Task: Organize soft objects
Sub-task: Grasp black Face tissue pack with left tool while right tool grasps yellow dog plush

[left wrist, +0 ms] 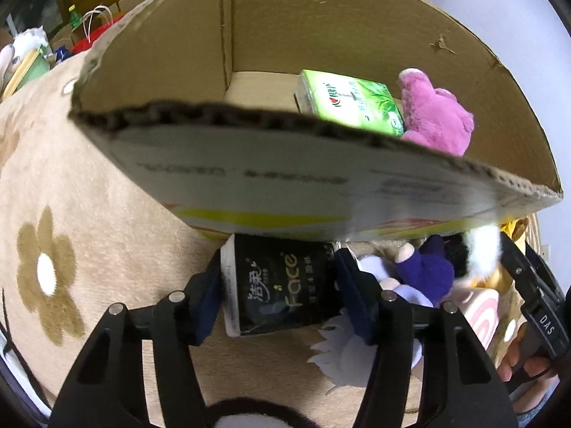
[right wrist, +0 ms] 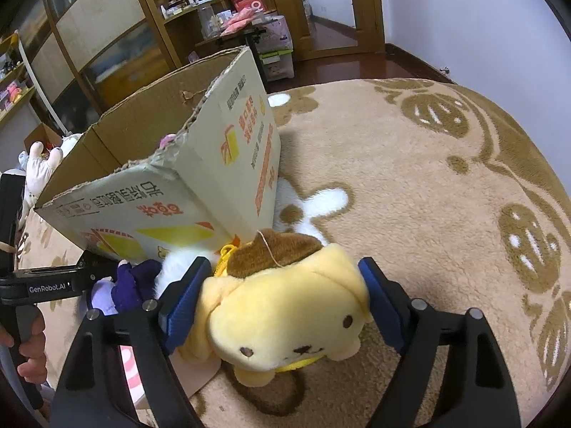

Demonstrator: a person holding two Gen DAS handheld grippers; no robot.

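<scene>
A beige rug [right wrist: 410, 185] with brown flower patterns covered the floor of a room with wooden shelves along the far wall. Nearest in the left wrist view, the left claw [left wrist: 276, 285] was clenched on a black tissue pack [left wrist: 274, 285], its blue pads pressed against both ends of the pack, which lay on the rug just in front of a cardboard box [left wrist: 285, 185]. To its right lay a purple doll [left wrist: 421, 271], touching a white fluffy toy [left wrist: 481, 249]. In the right wrist view, the right claw [right wrist: 282, 299] straddled a yellow plush dog [right wrist: 285, 314]; its left pad touched the plush, but whether the right pad did was unclear. Farther off, inside the box, a green tissue pack [left wrist: 349, 103] sat beside a pink plush [left wrist: 435, 114].
</scene>
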